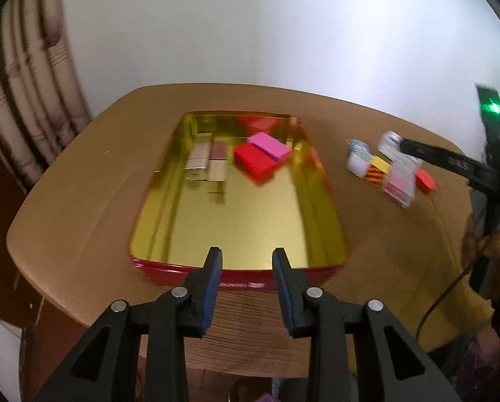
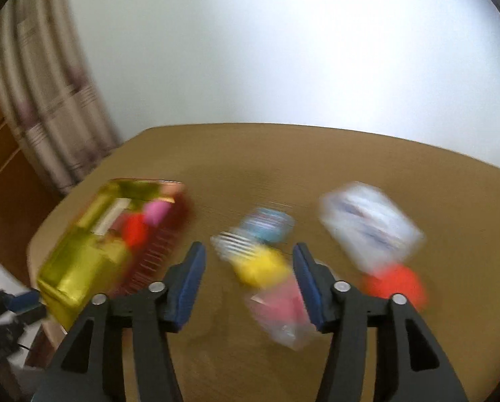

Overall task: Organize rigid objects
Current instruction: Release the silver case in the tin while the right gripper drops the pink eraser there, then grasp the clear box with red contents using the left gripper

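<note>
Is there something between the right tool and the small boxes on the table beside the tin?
Nothing visible. The right tool stands open and empty above the group of small boxes, with only bare table around them; the picture is blurred.

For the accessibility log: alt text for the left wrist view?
An open red tin with a gold interior sits on a brown table, holding red and pink blocks; the empty left tool hovers at its near edge.
</note>
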Tool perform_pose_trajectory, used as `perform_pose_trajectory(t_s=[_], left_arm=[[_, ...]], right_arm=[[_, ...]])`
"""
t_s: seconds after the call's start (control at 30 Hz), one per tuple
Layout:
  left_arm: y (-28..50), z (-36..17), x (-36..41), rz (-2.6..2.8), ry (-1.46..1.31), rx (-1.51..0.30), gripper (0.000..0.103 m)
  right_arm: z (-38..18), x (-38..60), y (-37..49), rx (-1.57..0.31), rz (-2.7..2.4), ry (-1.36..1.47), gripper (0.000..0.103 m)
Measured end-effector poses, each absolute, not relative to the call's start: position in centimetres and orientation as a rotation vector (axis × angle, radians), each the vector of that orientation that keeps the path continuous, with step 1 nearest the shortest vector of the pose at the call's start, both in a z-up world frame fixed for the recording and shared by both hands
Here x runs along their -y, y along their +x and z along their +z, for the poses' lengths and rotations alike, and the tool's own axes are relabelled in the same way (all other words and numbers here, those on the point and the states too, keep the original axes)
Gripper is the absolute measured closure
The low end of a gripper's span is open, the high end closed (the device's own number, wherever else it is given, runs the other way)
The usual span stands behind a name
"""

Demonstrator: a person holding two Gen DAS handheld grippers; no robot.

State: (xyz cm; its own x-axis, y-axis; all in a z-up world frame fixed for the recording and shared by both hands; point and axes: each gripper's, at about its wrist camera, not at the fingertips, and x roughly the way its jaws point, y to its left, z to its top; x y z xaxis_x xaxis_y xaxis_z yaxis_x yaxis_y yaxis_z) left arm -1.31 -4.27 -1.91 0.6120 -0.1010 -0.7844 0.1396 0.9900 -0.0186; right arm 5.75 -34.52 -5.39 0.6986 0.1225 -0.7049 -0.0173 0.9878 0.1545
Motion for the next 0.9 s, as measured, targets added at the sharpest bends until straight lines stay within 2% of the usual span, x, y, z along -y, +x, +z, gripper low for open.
perform_pose_trajectory(t_s=[0.07,0.27,0.47,0.57,0.7,0.9], left_arm=[[-1.7,-1.6,5.6,-0.184,0.063,-0.899,0.072],[-2.4,0.0,10.4,-0.369,0.136,-0.882,0.072],[0.3,1.9,17.9,-0.573,0.182,-0.886,0.071],[3.4,2.0,21.6,-0.661,0.185,-0.92,0.068],[7.1,1.1,26.3,-0.719,0.253,-0.962,0.067],[11.0,-1.5,29.5,-0.72,0.357,-1.01,0.067]], right_arm=[[-5.8,38.3,3.8,-0.803,-0.021,0.134,0.042],[-7.9,47.6,-0.4,-0.849,-0.263,0.076,0.041],[-9.0,50.5,-2.4,-0.839,-0.295,0.112,0.041],[-8.8,50.6,-2.7,-0.814,-0.268,0.132,0.031],[-8.7,51.6,-3.1,-0.789,-0.229,0.185,0.031],[-8.6,51.9,-3.1,-0.768,-0.188,0.278,0.031]])
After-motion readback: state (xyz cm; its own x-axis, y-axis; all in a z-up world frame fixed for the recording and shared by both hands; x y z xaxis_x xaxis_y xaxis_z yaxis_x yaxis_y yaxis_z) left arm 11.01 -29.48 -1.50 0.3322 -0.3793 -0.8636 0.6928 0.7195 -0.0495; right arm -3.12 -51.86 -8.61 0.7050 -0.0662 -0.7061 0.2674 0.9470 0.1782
